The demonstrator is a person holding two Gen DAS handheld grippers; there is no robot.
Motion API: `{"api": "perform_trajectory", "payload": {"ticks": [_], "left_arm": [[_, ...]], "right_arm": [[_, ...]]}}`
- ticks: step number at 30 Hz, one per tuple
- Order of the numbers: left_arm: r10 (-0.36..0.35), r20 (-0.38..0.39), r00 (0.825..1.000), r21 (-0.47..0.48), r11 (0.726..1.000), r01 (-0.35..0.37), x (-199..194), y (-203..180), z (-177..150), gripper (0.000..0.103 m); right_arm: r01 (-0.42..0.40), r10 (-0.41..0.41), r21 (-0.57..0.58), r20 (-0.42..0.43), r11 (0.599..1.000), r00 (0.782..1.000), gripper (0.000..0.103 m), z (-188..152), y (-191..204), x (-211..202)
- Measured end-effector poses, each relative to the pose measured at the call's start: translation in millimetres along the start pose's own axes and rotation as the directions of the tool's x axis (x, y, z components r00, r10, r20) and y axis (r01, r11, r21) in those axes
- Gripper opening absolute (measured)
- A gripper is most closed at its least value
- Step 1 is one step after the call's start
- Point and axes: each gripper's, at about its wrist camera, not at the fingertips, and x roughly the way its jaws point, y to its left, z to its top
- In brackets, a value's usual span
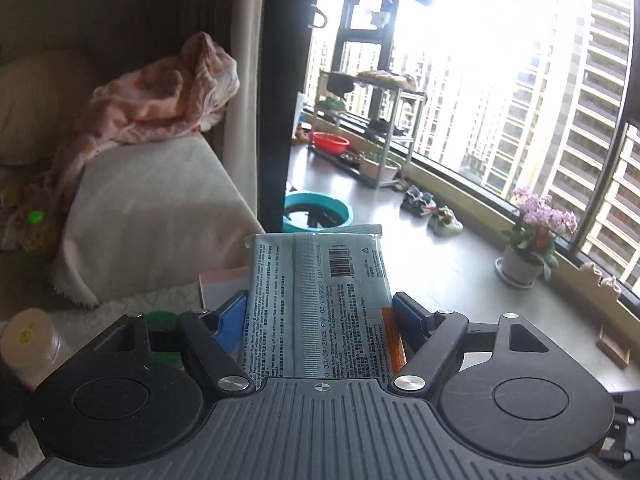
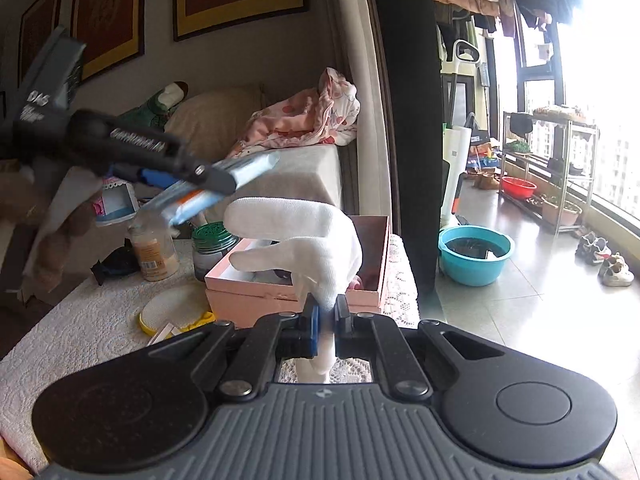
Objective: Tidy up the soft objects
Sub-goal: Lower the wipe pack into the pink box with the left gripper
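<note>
My left gripper [image 1: 320, 308] is shut on a grey pack of wet wipes [image 1: 316, 300], held flat in the air with its printed back up. It also shows in the right wrist view [image 2: 216, 188], above and left of an open pink box [image 2: 296, 292]. My right gripper [image 2: 326, 312] is shut on a white glove [image 2: 304, 236], which stands up with its fingers pointing left, just in front of the box. The box sits on a table with a white lace cloth [image 2: 80, 336].
Two jars [image 2: 154, 248] and a yellow-rimmed lid [image 2: 172, 312] stand left of the box. A sofa arm with a pink blanket [image 2: 304, 120] is behind. A teal basin [image 2: 476, 252], shoes, a rack and a flower pot [image 1: 528, 248] are on the balcony floor.
</note>
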Motion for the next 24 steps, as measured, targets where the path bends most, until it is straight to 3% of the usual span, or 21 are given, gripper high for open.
{"api": "perform_trajectory", "payload": {"ticks": [6, 24], "left_arm": [[0.013, 0.005, 1.0, 0.003, 1.0, -0.013, 38, -12, 3, 0.081], [0.056, -0.126, 0.99, -0.004, 0.998, -0.057, 99, 20, -32, 0.082]], "right_arm": [[0.02, -0.019, 0.014, -0.026, 1.0, 0.999, 0.007, -6, -7, 9], [0.016, -0.016, 0.004, -0.117, 1.0, 0.993, 0.007, -17, -1, 36]]}}
